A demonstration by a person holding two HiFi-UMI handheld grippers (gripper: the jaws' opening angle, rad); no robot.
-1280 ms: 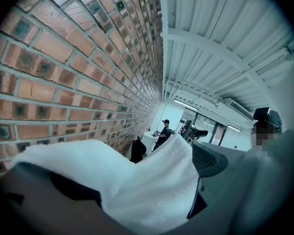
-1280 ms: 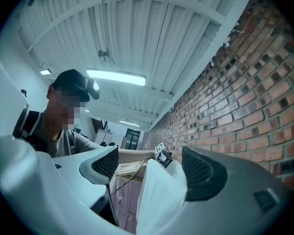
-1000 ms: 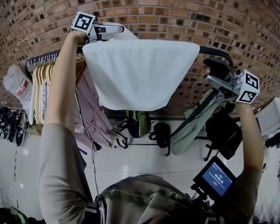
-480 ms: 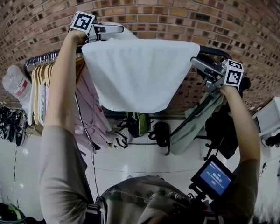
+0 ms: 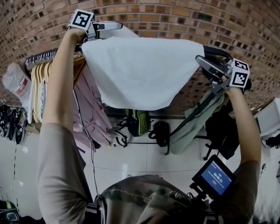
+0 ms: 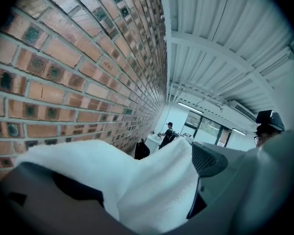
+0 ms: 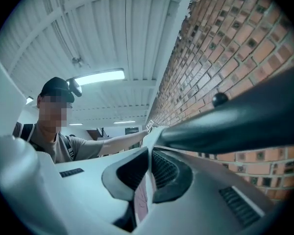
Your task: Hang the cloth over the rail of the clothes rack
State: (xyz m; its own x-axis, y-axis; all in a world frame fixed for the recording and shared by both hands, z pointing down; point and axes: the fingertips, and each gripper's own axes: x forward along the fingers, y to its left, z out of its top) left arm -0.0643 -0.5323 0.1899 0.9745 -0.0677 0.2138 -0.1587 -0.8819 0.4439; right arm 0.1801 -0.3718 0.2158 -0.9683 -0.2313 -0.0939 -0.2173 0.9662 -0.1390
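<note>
Nearly done, by the look of it. Already draped the cloth [image 5: 140,71] over the rail [image 5: 219,52] of the clothes rack, spread wide, with its front half falling in front of the hanging clothes [image 5: 91,106]. Holding the top left corner up near the brick wall [image 5: 177,8] with the left claw [image 5: 115,26], clamped on a thick bunched fold. Just been closing the right claw [image 5: 201,61] at the top right corner, beside the rail's bend: pads together now, pinching what looks like a thin edge of the cloth. Left to do, probably: tug both corners to even out the drape, let go with each claw, and pull away without dragging the cloth off.
</note>
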